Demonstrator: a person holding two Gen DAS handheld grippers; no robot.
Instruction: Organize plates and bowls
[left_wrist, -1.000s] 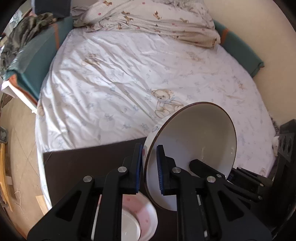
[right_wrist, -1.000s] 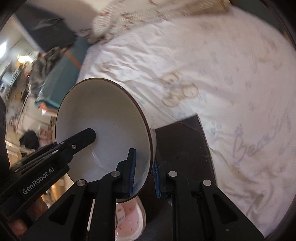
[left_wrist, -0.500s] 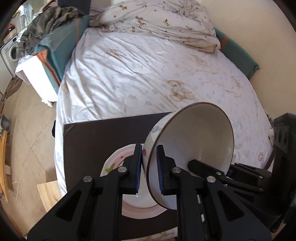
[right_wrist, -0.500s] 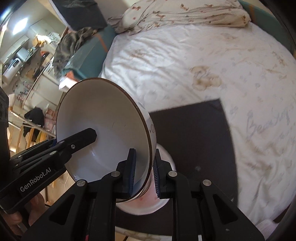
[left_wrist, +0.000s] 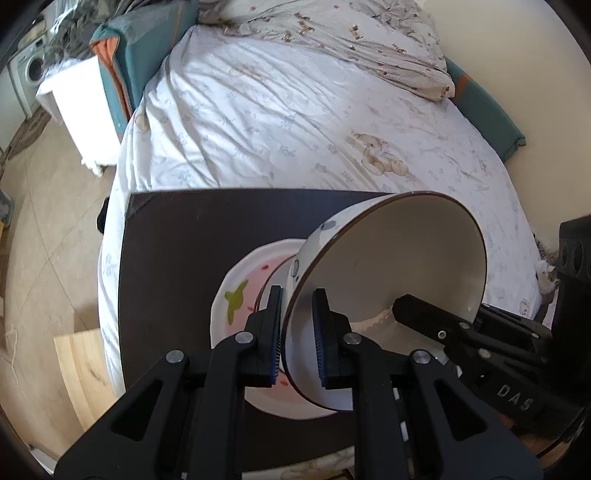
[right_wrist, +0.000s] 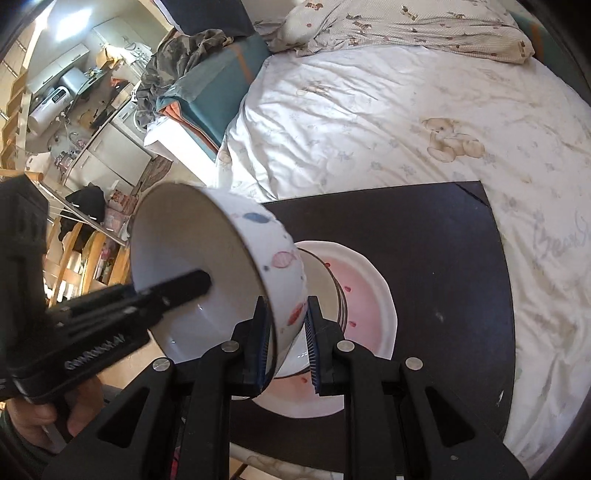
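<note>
Black tool (left_wrist: 297, 332) with blue ribbed pads (left_wrist: 320, 332), silver screws

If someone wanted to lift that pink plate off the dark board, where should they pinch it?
Grip the pink plate by its raised outer rim, coming in low from the right side of the dark board. The rim there is bare, while the spotted bowl covers the left part.

Bowl (left_wrist: 388, 280) tilted at frame ctr, over plate (left_wrist: 236, 295), which lies on board (left_wrist: 177, 258). Board sits on bed (left_wrist: 295, 122), filling upper frame; pillow (left_wrist: 332, 40) at top.
</note>
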